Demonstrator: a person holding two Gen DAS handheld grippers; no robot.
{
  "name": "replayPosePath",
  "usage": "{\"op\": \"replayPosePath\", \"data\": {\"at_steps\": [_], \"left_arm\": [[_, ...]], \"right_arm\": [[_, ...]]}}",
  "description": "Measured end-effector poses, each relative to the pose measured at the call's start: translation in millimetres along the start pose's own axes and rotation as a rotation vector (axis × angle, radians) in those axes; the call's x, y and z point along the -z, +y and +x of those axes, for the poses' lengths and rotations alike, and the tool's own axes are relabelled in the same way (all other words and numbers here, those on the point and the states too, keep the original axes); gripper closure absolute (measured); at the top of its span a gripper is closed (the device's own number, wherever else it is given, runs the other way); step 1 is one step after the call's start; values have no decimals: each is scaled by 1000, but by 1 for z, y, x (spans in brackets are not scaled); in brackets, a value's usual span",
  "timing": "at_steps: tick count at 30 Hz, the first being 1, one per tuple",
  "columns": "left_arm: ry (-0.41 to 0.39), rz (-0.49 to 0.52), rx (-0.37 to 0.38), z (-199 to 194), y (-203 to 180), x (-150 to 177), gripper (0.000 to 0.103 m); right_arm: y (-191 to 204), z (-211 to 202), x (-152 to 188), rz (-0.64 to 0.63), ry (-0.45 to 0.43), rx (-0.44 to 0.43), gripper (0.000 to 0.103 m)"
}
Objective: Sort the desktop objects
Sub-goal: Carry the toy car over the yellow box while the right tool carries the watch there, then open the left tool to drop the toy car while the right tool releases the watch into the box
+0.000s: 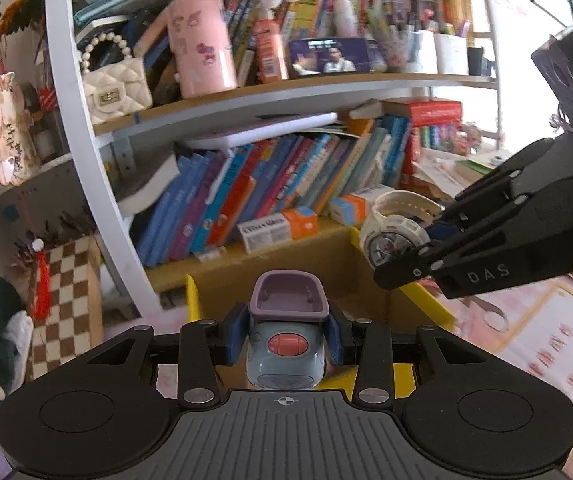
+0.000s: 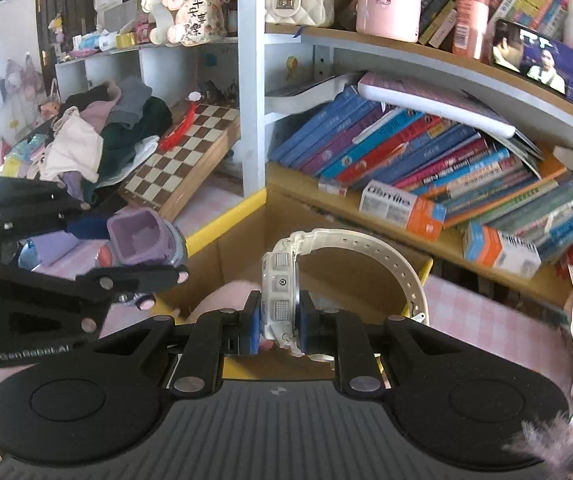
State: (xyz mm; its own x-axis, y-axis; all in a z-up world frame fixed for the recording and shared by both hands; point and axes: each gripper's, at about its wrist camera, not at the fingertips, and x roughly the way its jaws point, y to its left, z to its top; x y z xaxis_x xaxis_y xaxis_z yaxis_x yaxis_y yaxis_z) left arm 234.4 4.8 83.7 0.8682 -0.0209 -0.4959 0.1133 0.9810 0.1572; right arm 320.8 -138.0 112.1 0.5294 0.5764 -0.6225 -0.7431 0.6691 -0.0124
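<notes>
My left gripper (image 1: pixel 286 336) is shut on a small grey-blue toy car (image 1: pixel 284 354) with a purple open top and a red button. The same toy car (image 2: pixel 142 242) shows at the left of the right wrist view, held by the left gripper (image 2: pixel 154 264). My right gripper (image 2: pixel 278 320) is shut on the case of a white wristwatch (image 2: pixel 282 292), its strap looping away to the right. In the left wrist view that wristwatch (image 1: pixel 392 224) hangs in the right gripper (image 1: pixel 414 252) at the right. Both hover over an open cardboard box (image 1: pixel 370 280) with yellow-taped edges.
Behind the cardboard box (image 2: pixel 366 280) a bookshelf (image 1: pixel 270 88) holds leaning books (image 1: pixel 270 184), small medicine cartons (image 2: pixel 402 204), a pink tin (image 1: pixel 200 44), a white quilted purse (image 1: pixel 116 88) and a phone (image 1: pixel 328 56) playing video. A chessboard (image 2: pixel 182 160) and a clothes pile (image 2: pixel 98 136) lie left.
</notes>
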Motion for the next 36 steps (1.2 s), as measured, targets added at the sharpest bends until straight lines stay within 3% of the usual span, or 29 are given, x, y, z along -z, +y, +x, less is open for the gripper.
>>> {"op": "replayPosePath", "data": {"at_steps": [10,20,31,36], "left_arm": [[89,39,-62,77,24,-18,65],[210,-14,-6,145,39,-16,65],[329,-47,15,188,48,1,64],[349,-41,16,193,48,3,64]], "right_arm": [[-14,81,-26,-92,74,-28,86],[-34,159,-21,-144,208,-32,86],[-39,201,-10,-196,317,-66,86],[-39,204,-13,-199,317,-76,86]]}}
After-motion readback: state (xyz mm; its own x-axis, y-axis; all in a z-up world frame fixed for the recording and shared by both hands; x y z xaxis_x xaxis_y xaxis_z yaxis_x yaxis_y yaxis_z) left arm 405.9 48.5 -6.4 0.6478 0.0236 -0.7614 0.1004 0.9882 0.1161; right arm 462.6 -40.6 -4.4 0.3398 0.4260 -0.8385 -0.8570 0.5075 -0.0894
